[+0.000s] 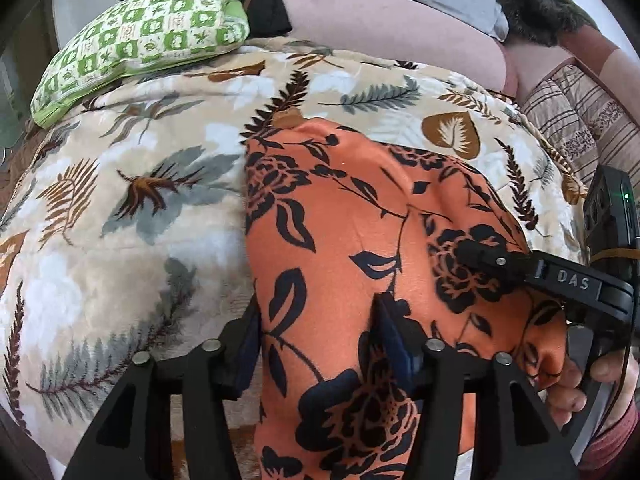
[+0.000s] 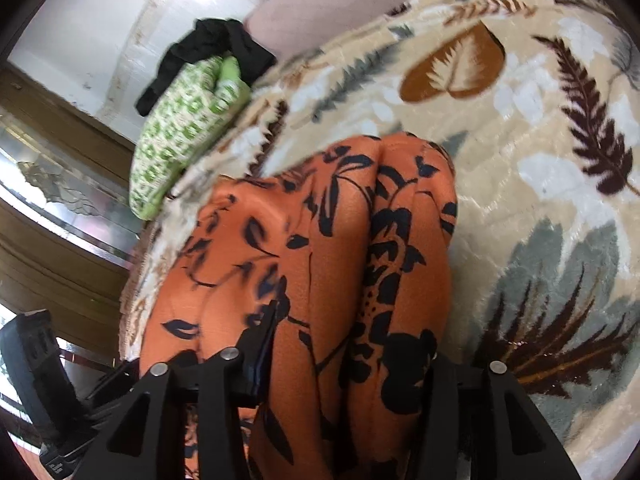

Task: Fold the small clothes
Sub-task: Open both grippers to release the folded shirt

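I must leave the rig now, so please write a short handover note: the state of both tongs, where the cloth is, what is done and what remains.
Left tongs: partly open, with the orange floral cloth between the fingers; I cannot tell whether the pads press on it.
Right tongs: the same, beside the left.
Cloth: on the leaf-print blanket, bunched in lengthwise folds, near end at the tongs.
Done: cloth roughly gathered.
Left: flatten it and fold it neatly.
Green checked pillow and black garment lie beyond, apart from the cloth.
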{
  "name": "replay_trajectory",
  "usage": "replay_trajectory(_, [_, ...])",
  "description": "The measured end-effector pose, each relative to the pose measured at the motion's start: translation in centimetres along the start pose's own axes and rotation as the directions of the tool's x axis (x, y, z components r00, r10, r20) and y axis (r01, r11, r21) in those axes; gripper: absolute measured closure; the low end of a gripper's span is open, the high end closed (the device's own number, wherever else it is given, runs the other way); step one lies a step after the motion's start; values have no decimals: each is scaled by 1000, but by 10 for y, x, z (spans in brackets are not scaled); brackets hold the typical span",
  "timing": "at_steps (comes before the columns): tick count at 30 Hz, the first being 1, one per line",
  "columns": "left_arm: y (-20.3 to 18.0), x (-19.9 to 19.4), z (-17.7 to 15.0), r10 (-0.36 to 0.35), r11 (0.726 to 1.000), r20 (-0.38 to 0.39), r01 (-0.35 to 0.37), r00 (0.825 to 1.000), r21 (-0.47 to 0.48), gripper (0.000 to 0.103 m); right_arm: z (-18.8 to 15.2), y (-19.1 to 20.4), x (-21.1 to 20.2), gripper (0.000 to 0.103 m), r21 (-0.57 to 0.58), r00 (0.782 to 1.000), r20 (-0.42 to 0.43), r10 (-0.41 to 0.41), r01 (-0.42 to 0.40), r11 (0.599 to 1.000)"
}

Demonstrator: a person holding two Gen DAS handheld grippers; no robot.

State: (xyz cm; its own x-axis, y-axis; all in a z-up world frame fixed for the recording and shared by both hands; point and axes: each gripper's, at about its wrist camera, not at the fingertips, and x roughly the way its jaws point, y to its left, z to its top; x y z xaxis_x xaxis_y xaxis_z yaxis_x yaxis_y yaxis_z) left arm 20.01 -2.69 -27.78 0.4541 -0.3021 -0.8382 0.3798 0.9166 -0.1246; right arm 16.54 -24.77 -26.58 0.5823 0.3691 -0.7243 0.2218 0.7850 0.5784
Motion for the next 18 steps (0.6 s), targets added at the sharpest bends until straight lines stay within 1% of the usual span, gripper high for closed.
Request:
replay_trajectory(2, [3,-4,0,10,1000,14,-10,1000,1,44,2,-8,1,45,23,1000,-17,6,-5,1000])
replay_trajectory(3, [3,-7,1,26,1000,29,-26,999,4,44,2,-10,-1,44,25,1000,-20,8,-8,1000])
replay_trajectory(5, [5,-14,3,59,998,61,-59,996,8,43,3,-11,-5,44,20,1000,-25,2,-1,1000])
replay_trajectory(7, [8,-21,7,100,995,100,-100,990,4,43,3,-10,-14,44,7,1000,-17,-12,12,1000])
replay_trajectory(8, [10,-24,9,116,993,116,-117,986,0,43,4,-7,-23,43,-9,999,8,-33,33,999])
replay_trajectory(9, [11,-26,11,131,991,133,-131,982,-5,43,6,-4,-33,43,-31,996,55,-75,77,997])
replay_trajectory(10, [11,-28,14,143,990,150,-143,978,-11,43,7,-1,-42,43,-49,989,100,-106,112,993])
replay_trajectory(11, [12,-27,16,148,989,160,-148,976,-14,43,9,3,-55,43,-68,978,166,-129,142,988])
replay_trajectory(12, [12,-26,19,157,988,169,-156,973,-19,43,10,7,-62,44,-78,971,204,-123,141,987])
replay_trajectory(13, [11,-24,22,166,986,169,-164,971,-23,43,12,11,-71,44,-95,964,246,-97,123,988])
replay_trajectory(14, [10,-19,26,178,984,163,-175,971,-30,43,15,16,-77,44,-117,961,272,-55,90,989])
replay_trajectory(15, [10,-13,29,184,983,152,-180,971,-39,43,17,22,-80,46,-141,959,281,-21,63,988])
replay_trajectory(16, [9,-8,32,187,982,143,-182,972,-44,43,20,30,-81,50,-170,957,289,4,47,984])
replay_trajectory(17, [9,-4,34,191,981,136,-187,972,-48,43,22,39,-79,60,-204,956,293,28,34,978])
replay_trajectory(18, [9,1,36,201,979,127,-196,971,-49,43,25,48,-72,65,-231,960,278,41,26,973])
